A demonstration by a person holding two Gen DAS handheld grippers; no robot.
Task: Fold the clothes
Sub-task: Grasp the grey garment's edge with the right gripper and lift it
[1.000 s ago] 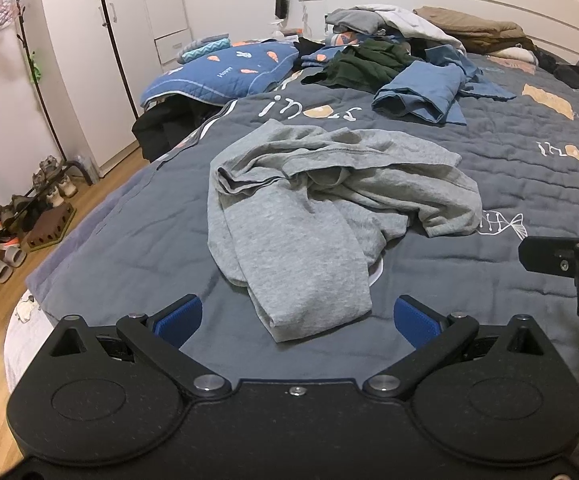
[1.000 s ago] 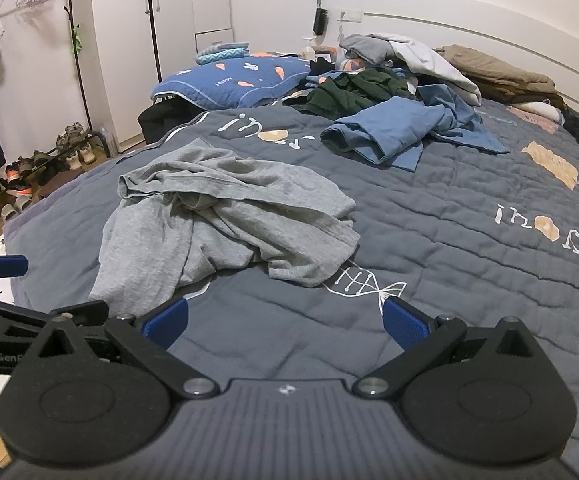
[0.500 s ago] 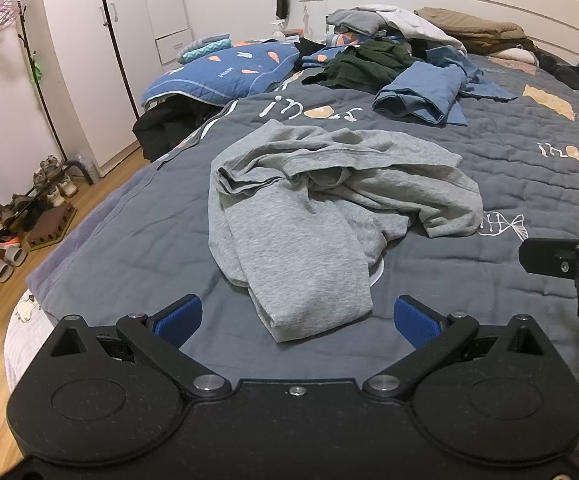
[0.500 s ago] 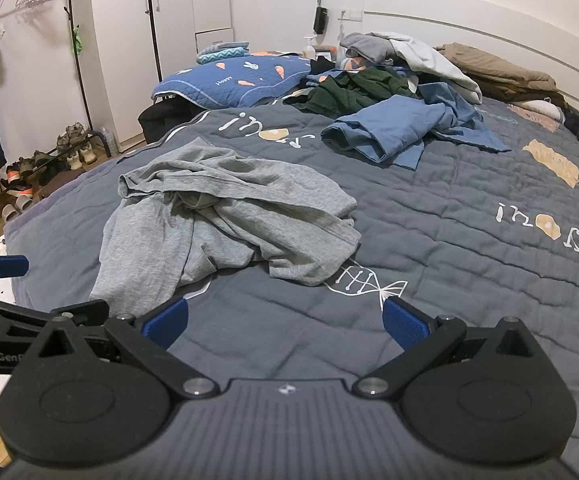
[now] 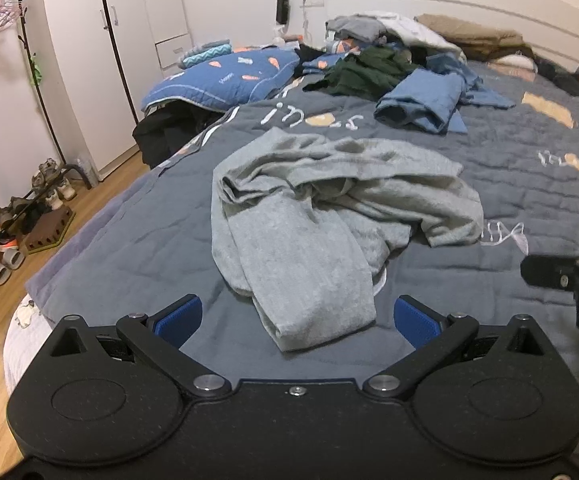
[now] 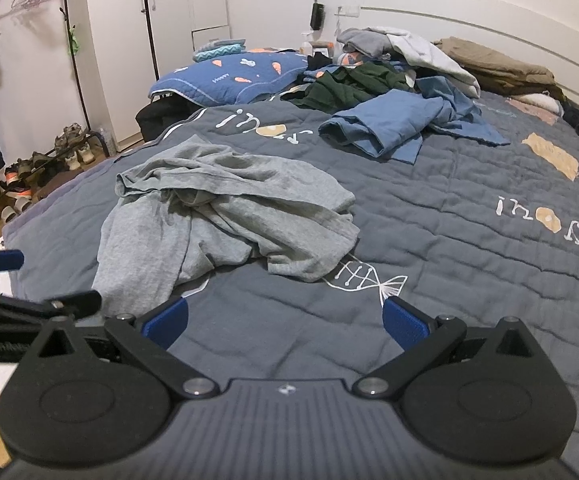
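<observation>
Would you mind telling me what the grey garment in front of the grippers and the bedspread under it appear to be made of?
The grey garment looks like soft heathered cotton jersey, matte: it slumps in loose, rounded folds. The bedspread appears to be quilted woven fabric, also matte, with stitched rows puckering its surface and printed or embroidered motifs. The fibre of either is a guess.

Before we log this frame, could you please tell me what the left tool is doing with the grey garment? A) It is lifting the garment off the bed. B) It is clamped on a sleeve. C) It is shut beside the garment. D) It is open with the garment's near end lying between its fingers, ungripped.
D: the left tool is spread wide and the grey garment lies slack on the bed.
</observation>
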